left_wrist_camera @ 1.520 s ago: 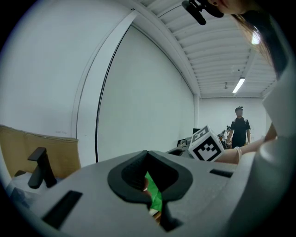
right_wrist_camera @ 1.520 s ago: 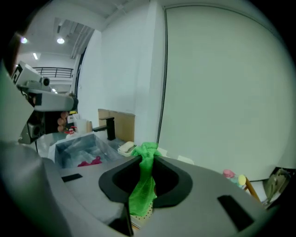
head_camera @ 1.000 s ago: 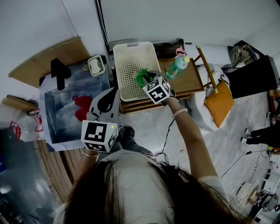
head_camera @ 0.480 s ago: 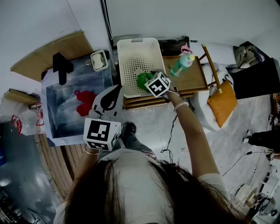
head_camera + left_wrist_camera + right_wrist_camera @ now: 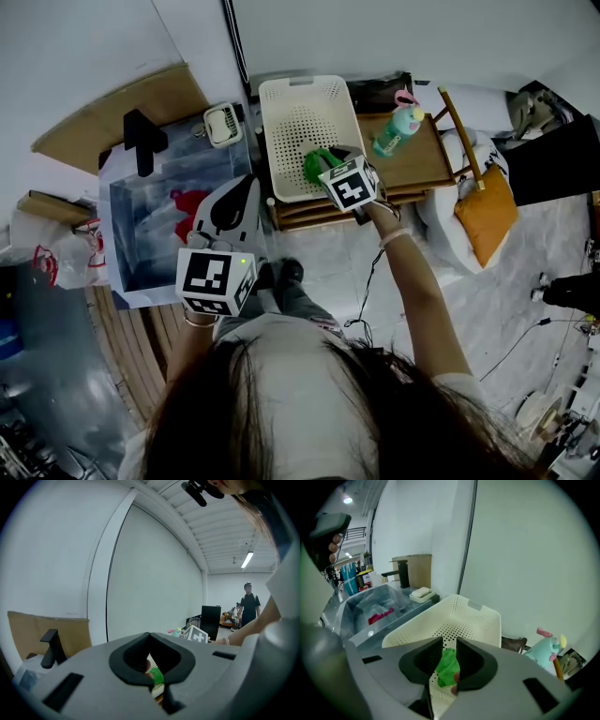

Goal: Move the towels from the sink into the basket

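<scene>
Pale marbled floor [image 5: 487,309] spreads below a white wall, with a steel sink [image 5: 131,253] at the left and a low wooden surface [image 5: 422,159] just to its right. A black faucet [image 5: 141,142] stands at the sink's far left corner and a soap dish [image 5: 223,123] sits at its far right corner. A red towel [image 5: 190,202] lies in the basin toward the far right side, partly hidden in the head view by the left gripper [image 5: 246,186].

At the left end of the wooden surface stands a white perforated basket [image 5: 291,103], its left side close to the sink. A green towel [image 5: 449,667] lies crumpled on the basket's floor near the near edge, a little right of the middle. A teal bottle [image 5: 398,125] stands on the surface to the right of the basket, apart from it. An orange cushion [image 5: 489,214] rests past the right end of the surface.

The right gripper [image 5: 449,640] points down into the basket just above the green towel. Its jaws stand a narrow gap apart and have just been closing; the towel shows through that gap, and the pads do not appear to press on it.

The left gripper hangs over the sink's right edge, pointing toward the basket, its jaw tips pressed together with nothing between them.
</scene>
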The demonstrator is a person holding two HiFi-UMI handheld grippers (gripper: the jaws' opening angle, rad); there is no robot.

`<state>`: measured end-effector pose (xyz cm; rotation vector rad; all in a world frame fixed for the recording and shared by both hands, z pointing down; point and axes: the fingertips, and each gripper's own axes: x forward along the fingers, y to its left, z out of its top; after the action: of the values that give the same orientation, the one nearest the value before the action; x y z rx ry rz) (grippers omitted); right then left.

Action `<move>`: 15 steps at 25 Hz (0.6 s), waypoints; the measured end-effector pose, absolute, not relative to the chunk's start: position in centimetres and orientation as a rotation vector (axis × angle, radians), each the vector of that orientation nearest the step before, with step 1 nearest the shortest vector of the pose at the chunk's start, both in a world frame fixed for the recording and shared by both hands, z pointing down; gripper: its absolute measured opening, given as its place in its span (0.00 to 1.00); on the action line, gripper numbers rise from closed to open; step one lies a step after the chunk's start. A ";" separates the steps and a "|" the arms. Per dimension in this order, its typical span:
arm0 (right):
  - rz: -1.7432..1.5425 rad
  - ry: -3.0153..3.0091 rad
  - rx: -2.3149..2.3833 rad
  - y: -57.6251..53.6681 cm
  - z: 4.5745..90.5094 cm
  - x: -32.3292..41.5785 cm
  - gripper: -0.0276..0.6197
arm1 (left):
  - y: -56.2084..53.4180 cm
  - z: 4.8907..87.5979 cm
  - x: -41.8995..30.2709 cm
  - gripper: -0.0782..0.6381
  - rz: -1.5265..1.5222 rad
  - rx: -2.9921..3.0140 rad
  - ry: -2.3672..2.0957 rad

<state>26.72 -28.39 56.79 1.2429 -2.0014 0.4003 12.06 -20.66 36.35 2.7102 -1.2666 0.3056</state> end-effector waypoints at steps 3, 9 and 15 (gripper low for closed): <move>0.386 -2.014 1.309 -27.9 55.5 26.1 0.18 | -20.5 36.0 11.0 0.11 0.293 2.712 -1.274; 0.393 -2.054 1.388 -26.2 53.2 23.3 0.13 | -19.9 35.5 8.3 0.11 0.273 2.710 -1.284; 0.378 -2.105 1.479 -24.7 50.2 20.3 0.11 | -19.4 35.0 4.8 0.11 0.243 2.696 -1.312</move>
<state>20.26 -24.67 50.18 1.4793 -2.1055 0.3785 4.77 -19.43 34.97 2.6955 -1.3125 0.2435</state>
